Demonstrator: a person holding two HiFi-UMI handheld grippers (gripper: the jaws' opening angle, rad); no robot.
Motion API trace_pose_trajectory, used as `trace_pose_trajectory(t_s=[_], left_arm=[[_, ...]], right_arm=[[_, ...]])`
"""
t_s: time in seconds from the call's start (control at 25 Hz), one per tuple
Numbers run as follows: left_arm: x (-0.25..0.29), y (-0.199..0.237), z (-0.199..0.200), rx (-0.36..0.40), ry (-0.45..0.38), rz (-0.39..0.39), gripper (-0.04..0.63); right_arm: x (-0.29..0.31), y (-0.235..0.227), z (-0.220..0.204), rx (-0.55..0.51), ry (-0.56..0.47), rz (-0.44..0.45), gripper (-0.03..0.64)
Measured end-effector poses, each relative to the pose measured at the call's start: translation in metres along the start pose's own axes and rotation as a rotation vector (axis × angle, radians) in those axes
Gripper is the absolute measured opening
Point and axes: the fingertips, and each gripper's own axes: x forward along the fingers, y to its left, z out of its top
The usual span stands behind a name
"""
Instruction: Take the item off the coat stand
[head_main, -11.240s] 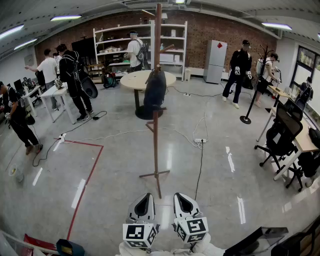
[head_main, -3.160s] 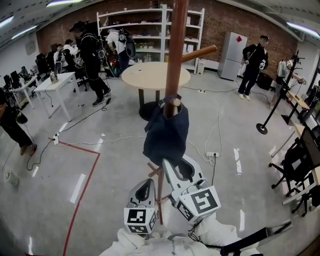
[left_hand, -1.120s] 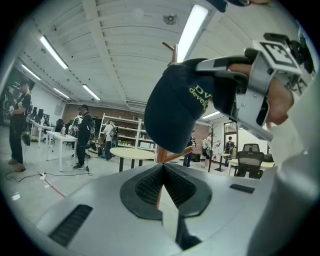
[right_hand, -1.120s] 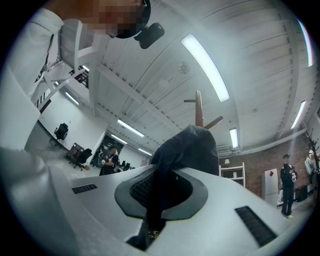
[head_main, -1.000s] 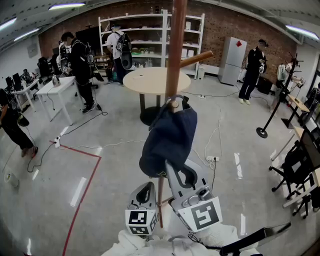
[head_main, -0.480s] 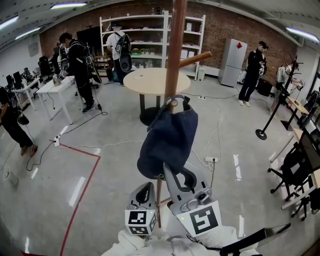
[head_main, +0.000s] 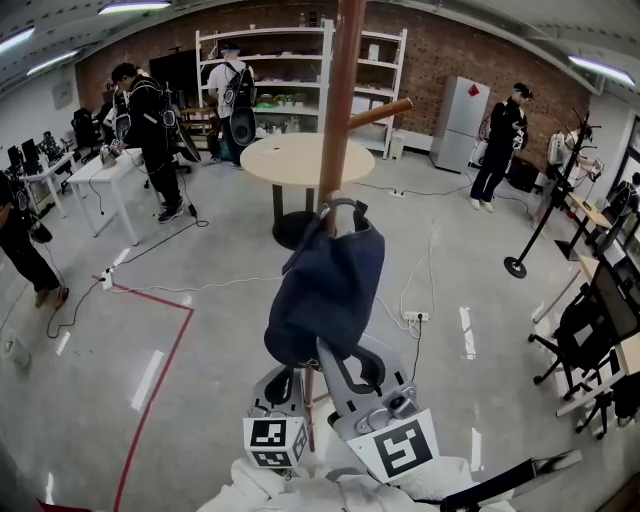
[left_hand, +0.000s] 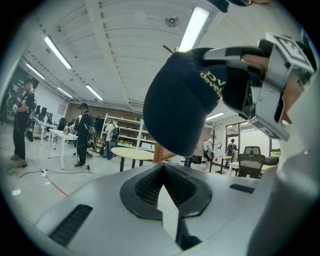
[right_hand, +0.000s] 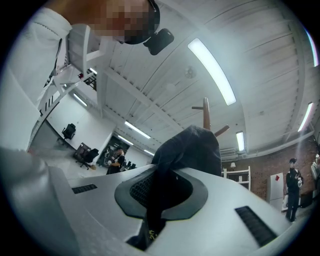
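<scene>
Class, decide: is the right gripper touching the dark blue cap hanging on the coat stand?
Touching. The right gripper view shows the right gripper with its jaws closed on the cap, whose dark fabric runs between them.

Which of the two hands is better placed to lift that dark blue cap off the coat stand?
The right. The right gripper has its jaws shut on the lower edge of the cap, which hangs by its strap on the coat stand. The left gripper sits lower beside it, jaws shut and empty.
</scene>
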Motion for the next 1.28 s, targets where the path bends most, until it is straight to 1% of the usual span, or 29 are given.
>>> trace_pose_trajectory(t_s=[0.12,0.44,0.68,0.76,0.88,1.12,1.28], left_arm=[[-0.001,-0.002,-0.003,0.002,0.000,0.005,-0.002],[-0.009,-0.003,-0.018,-0.001,0.040,0.019,-0.002],[-0.009,0.005,-0.022,0.024,0.056,0.030,-0.002],[-0.006,0.007,-0.021,0.031,0.052,0.038,0.000],[-0.005,0.011,-0.016,0.050,0.035,0.052,-0.002],[-0.002,0.015,-0.014,0.048,0.024,0.072,-0.002],[0.000,0.015,-0.014,0.052,0.023,0.089,-0.002]], right_arm=[[-0.008,0.002,-0.008,0.012,0.017,0.004,0.017],[-0.029,-0.001,-0.020,0.054,0.049,-0.025,0.017],[-0.038,-0.010,-0.035,0.094,0.086,-0.061,0.017],[-0.042,-0.014,-0.042,0.095,0.102,-0.072,0.017],[-0.048,-0.018,-0.055,0.069,0.131,-0.070,0.017],[-0.049,-0.016,-0.074,0.106,0.159,-0.075,0.017],[-0.050,-0.020,-0.081,0.092,0.168,-0.059,0.017]])
